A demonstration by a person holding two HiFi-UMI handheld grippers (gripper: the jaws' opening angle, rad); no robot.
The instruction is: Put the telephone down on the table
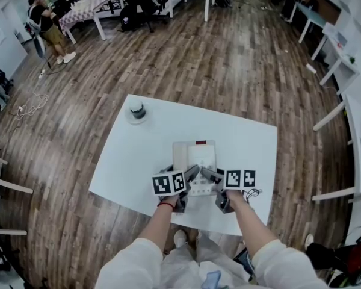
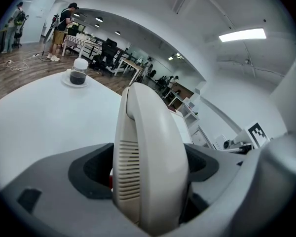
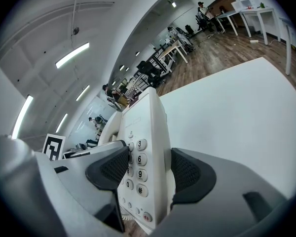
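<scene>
Head view: telephone (image 1: 195,157) between left gripper (image 1: 191,174) and right gripper (image 1: 208,174).

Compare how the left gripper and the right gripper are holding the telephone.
The left gripper is shut on the cream handset near its slotted end; the right gripper is shut on the telephone body at the keypad. In the head view the left gripper is at the telephone's left, the right gripper at its right. Both hold it over the white table.

Head view steeply overhead, gripper views close — sharing telephone (image 1: 195,158)
</scene>
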